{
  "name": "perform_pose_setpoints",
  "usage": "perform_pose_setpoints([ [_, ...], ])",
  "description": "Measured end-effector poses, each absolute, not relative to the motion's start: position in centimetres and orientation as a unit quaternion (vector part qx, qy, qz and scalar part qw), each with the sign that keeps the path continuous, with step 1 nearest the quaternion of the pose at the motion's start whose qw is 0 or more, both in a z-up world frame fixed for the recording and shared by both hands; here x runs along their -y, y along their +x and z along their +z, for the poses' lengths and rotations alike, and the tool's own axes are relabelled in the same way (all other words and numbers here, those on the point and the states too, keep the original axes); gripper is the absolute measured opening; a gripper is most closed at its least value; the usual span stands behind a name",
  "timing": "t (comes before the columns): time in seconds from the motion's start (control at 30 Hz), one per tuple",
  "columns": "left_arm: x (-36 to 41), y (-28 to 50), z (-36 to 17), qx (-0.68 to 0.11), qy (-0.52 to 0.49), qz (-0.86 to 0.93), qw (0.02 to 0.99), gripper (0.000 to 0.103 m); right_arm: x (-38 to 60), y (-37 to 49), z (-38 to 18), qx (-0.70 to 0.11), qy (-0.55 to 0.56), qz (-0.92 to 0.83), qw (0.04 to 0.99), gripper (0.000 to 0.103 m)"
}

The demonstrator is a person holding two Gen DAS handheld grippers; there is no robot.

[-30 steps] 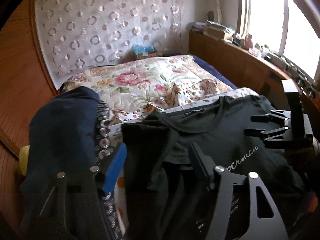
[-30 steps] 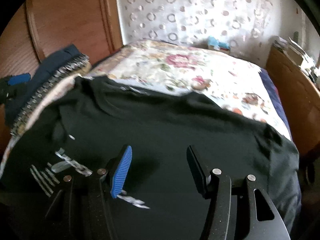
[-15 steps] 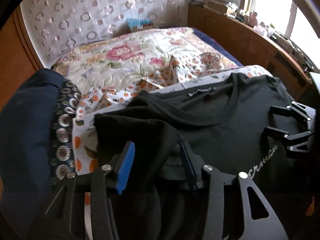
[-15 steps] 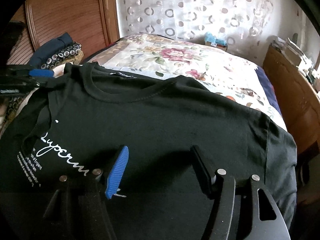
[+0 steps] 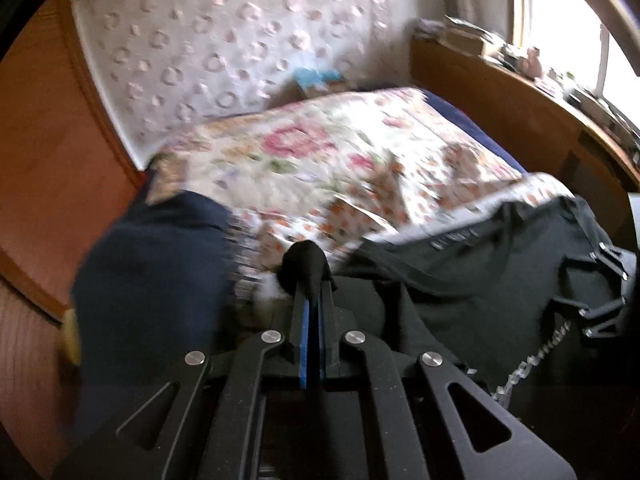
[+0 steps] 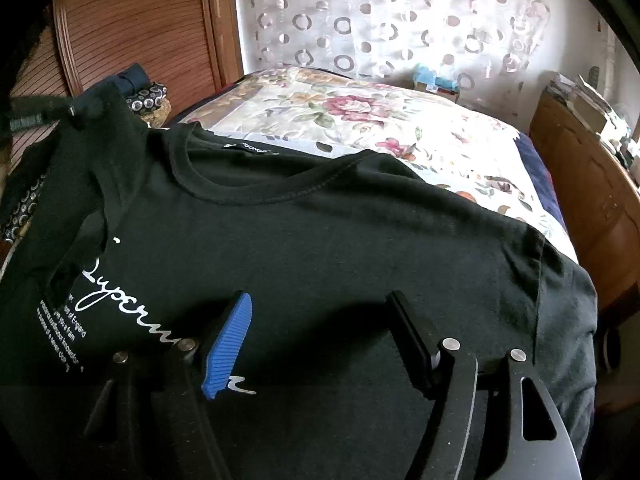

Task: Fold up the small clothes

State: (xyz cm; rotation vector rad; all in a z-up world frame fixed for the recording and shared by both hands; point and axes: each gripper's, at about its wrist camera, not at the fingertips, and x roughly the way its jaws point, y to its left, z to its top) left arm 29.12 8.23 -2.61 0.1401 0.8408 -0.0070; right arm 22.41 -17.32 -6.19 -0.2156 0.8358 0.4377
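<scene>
Both tongs sit low in their frames. Left gripper is clamped on a bunched fold of the black T-shirt, cloth poking out above its tips at frame centre. Right gripper, at lower centre, has its jaws opening wide, hovering over the shirt's chest with nothing pinched. Spread face-up, the shirt fills the lower frame, on the floral bedspread. Dark folded clothes lie at left. Farther off, upper frame, hangs a ring-patterned curtain.
</scene>
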Motion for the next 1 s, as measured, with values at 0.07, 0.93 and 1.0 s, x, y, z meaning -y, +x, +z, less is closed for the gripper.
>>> perform_pose_setpoints([
  [0.07,-10.3,28.9,-2.0,-0.404,0.056,0.018,0.913,0.004,17.3,22.4,-6.2,-0.402,-0.103,0.210,0.885,0.072],
  [0.93,-7.8,23.3,-1.8,-0.348,0.024,-0.038,0.936,0.077,17.3,22.4,-6.2,-0.402,-0.104,0.209,0.885,0.075],
  [1.0,-7.0,22.9,-2.6,-0.351,0.019,-0.048,0.935,0.077,17.4,22.4,-6.2,-0.401,-0.103,0.204,0.887,0.075],
])
